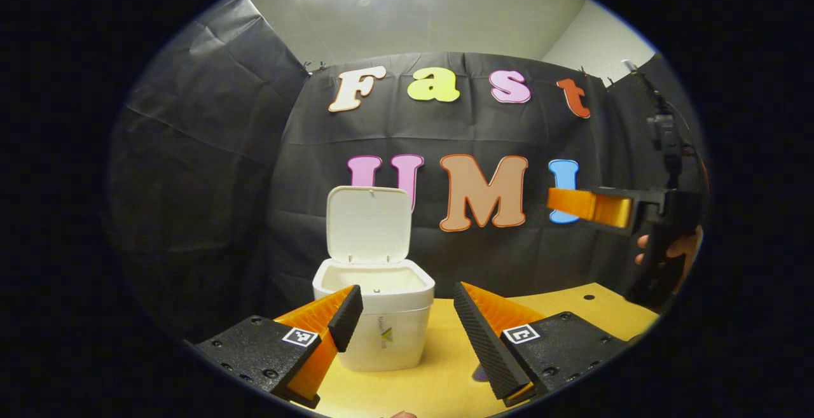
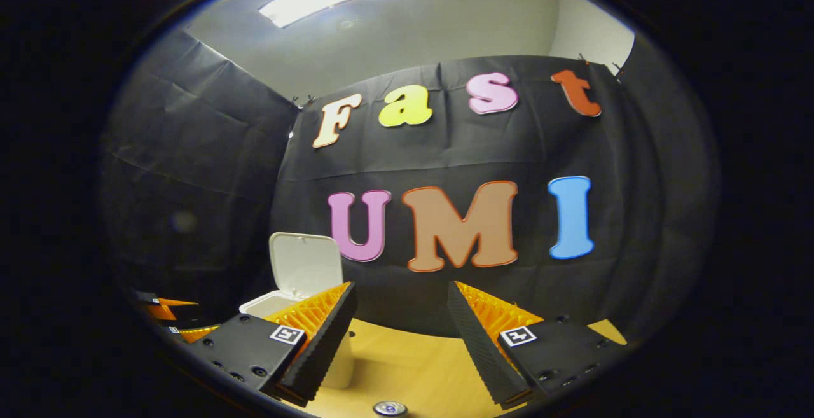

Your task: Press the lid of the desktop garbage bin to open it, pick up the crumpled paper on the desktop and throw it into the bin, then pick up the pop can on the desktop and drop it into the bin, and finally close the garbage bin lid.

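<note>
The white desktop bin (image 1: 381,335) stands on the yellow table just beyond my left gripper (image 1: 407,294), slightly left of centre, and its lid (image 1: 369,224) is upright and open. That gripper is open with nothing between its fingers. The right gripper view has the bin (image 2: 270,306) at lower left with its raised lid (image 2: 305,262). My right gripper (image 2: 400,292) is also open and holds nothing. The silvery top of the pop can (image 2: 390,409) peeks in at the bottom edge below it. The right gripper (image 1: 591,207) hangs in the air at the right, held by a hand (image 1: 674,249).
The yellow table (image 1: 572,306) runs to the right of the bin up to the black cloth wall behind. The left gripper's body (image 2: 168,316) shows low at the far left, beside the bin.
</note>
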Action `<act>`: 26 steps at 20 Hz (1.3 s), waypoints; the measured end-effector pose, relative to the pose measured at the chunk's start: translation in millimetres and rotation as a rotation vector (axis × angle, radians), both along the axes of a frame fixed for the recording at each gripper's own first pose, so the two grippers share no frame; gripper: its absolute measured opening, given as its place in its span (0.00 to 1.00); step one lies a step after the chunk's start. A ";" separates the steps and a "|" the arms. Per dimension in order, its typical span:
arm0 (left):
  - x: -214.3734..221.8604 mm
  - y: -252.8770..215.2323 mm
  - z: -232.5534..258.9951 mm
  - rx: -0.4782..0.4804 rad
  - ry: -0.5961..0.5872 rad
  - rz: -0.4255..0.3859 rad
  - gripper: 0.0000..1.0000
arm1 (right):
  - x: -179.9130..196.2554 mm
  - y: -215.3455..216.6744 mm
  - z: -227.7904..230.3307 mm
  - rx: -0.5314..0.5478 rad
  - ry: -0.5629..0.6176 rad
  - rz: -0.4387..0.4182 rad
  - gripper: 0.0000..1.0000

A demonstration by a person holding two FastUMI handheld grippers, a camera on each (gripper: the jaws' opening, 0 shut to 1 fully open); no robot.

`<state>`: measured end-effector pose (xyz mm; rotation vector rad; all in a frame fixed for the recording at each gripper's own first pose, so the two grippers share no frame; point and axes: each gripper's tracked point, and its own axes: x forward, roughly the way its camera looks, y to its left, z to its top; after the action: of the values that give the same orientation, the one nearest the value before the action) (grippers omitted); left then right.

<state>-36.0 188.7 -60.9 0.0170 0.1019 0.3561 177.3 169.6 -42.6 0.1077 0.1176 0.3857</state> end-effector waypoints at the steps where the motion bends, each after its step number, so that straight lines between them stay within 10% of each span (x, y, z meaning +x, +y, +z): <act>1: 4.1 -6.9 -2.3 0.000 0.002 -0.011 0.90 | -2.9 -22.2 -0.5 -0.004 0.000 -0.036 0.95; 14: 54.4 -98.9 -100.7 -0.030 0.100 -0.102 0.90 | -75.3 -188.9 -65.6 -0.032 0.144 -0.237 0.96; 26: 87.0 -128.8 -245.7 -0.046 0.279 -0.089 0.90 | -136.8 -244.1 -156.6 -0.104 0.318 -0.285 0.96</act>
<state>51.0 59.8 -306.7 0.0256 0.3847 0.2605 40.5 -74.5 -199.2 0.0807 0.4305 0.0752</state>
